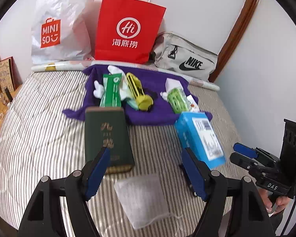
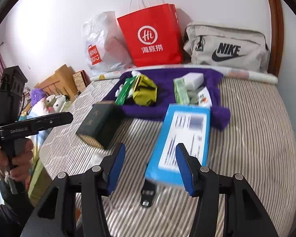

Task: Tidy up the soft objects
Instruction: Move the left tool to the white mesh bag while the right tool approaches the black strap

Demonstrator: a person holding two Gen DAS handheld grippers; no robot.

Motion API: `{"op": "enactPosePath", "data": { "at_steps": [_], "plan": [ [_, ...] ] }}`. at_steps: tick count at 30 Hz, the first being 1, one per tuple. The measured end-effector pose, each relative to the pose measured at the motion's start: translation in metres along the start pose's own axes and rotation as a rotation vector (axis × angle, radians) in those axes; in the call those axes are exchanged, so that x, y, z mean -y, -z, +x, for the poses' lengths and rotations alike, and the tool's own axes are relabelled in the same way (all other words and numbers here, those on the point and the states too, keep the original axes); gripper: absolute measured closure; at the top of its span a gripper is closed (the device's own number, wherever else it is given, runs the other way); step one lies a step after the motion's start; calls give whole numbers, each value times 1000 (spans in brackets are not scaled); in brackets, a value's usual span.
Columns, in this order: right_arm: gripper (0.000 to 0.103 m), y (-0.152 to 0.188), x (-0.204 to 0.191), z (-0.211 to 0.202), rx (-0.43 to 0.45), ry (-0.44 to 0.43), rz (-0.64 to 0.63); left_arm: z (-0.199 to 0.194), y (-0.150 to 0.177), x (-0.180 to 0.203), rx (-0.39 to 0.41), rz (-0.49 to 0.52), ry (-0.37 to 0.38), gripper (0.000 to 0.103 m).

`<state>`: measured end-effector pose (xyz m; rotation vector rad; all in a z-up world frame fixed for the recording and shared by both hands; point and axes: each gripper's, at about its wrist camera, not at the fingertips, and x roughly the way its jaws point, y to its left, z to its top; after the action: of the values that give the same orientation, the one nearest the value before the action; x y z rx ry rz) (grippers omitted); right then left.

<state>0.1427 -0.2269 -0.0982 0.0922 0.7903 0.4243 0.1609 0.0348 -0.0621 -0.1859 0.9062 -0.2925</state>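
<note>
Both my grippers, left [image 1: 146,169] & right [image 2: 151,166], hang spread w/ nothing held; soft stuff sits on purple towel [image 1: 157,112] ahead, so I'd pinch low, mid-body, w/o crushing.

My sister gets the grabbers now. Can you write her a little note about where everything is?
Left gripper: open, empty, over the striped bedcover, above a clear plastic pouch.
Right gripper: open, empty, by the blue box.
Green box lies on the bedcover too.
Small packets sit on the purple towel; red bag, white bag and grey Nike bag line the wall.
Nothing is being held yet; sorting remains.
</note>
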Motion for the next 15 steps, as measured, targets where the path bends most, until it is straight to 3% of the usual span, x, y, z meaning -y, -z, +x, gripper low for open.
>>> {"op": "enactPosePath", "data": {
  "at_steps": [15],
  "plan": [
    [50, 60, -17, -6, -39, -2, 1, 1, 76, -21, -63, -31, 14, 30]
  ]
}}
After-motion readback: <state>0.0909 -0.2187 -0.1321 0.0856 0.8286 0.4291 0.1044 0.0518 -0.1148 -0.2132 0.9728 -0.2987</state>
